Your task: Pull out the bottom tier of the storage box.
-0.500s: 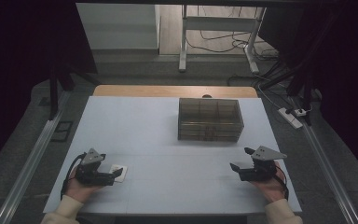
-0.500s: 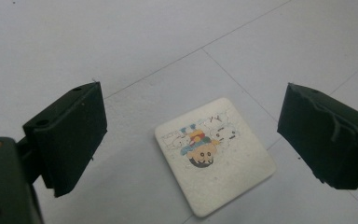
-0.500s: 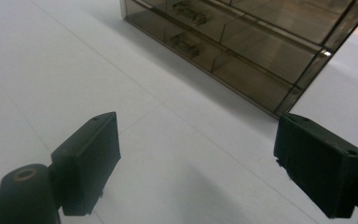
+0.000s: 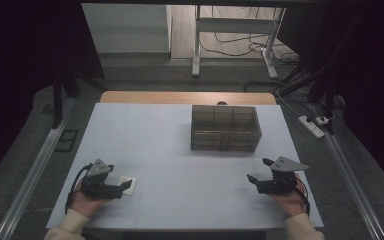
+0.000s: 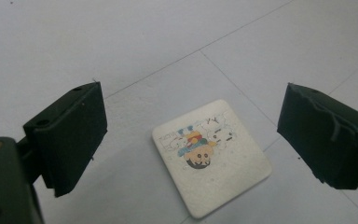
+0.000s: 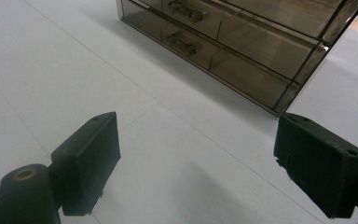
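Change since half a second ago: hardly any; left gripper [image 4: 121,188] spread wide beside card [image 4: 127,183], right gripper [image 4: 261,170] spread, empty, facing drawer box [image 4: 224,128]; pickup not begun

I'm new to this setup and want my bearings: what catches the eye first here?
First, the smoky transparent plastic drawer box standing toward the far side of the white table. Next, the small white square card with a colourful cartoon print, lying flat between the open jaws of the left gripper. The right gripper rests open and empty at the near right.
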A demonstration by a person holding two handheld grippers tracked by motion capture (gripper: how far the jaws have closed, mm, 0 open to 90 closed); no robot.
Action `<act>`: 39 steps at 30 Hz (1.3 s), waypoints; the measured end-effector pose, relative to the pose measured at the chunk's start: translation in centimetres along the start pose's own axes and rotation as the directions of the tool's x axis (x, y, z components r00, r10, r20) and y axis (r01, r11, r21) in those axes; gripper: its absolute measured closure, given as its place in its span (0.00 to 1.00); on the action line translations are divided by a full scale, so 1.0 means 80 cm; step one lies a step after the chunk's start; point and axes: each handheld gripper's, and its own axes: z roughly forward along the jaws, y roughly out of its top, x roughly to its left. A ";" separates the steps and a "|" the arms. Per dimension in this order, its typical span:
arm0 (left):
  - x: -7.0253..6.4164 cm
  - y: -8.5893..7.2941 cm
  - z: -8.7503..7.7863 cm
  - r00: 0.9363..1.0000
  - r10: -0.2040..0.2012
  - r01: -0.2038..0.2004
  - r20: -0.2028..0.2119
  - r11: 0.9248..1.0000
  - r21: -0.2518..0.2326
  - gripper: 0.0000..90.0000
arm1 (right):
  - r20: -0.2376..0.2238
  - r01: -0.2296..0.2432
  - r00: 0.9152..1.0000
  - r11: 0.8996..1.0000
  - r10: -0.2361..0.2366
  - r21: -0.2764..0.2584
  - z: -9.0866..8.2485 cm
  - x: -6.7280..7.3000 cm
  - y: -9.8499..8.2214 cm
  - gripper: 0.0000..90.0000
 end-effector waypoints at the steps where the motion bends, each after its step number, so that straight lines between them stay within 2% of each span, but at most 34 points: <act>1: 0.000 0.000 0.000 1.000 0.001 -0.001 0.001 1.000 -0.001 0.09 | 0.000 0.000 1.000 1.000 0.000 0.000 0.000 0.000 0.000 0.16; 7: -0.001 0.000 0.002 1.000 0.004 -0.004 -0.002 1.000 0.002 0.09 | 0.002 -0.005 1.000 1.000 0.005 0.001 0.002 0.000 -0.001 0.16; 14: 0.001 0.001 0.003 1.000 0.002 -0.002 0.007 1.000 -0.001 0.09 | 0.006 -0.046 0.999 0.999 0.046 -0.024 0.006 -0.002 0.009 0.15; 23: 0.001 0.002 0.004 1.000 -0.001 0.001 0.009 1.000 -0.001 0.10 | 0.019 -0.039 0.999 0.999 0.039 -0.004 0.003 0.002 0.024 0.16; 27: 0.001 0.004 0.006 1.000 0.000 0.000 0.003 1.000 0.003 0.10 | 0.011 -0.029 1.000 0.999 0.029 -0.014 0.005 0.003 0.032 0.16; 28: 0.000 0.004 0.006 1.000 0.002 -0.002 0.002 1.000 0.003 0.10 | 0.007 -0.032 0.999 0.999 0.032 -0.038 0.007 0.004 0.033 0.16; 32: 0.000 0.005 0.007 1.000 0.003 -0.003 -0.004 1.000 0.002 0.10 | -0.021 -0.045 0.999 0.997 0.044 -0.069 0.011 0.011 0.029 0.16; 33: 0.000 0.005 0.008 1.000 0.003 -0.003 -0.003 1.000 0.004 0.10 | -0.021 -0.045 0.999 0.997 0.044 -0.069 0.011 0.011 0.029 0.16; 35: 0.001 0.005 0.009 1.000 0.001 -0.001 -0.004 1.000 0.006 0.10 | -0.022 -0.016 1.000 0.997 0.014 -0.072 0.009 0.019 0.026 0.16; 39: 0.002 0.005 0.008 1.000 -0.003 0.003 -0.008 1.000 0.006 0.10 | -0.012 -0.017 1.000 0.996 0.016 -0.089 0.005 0.022 0.025 0.16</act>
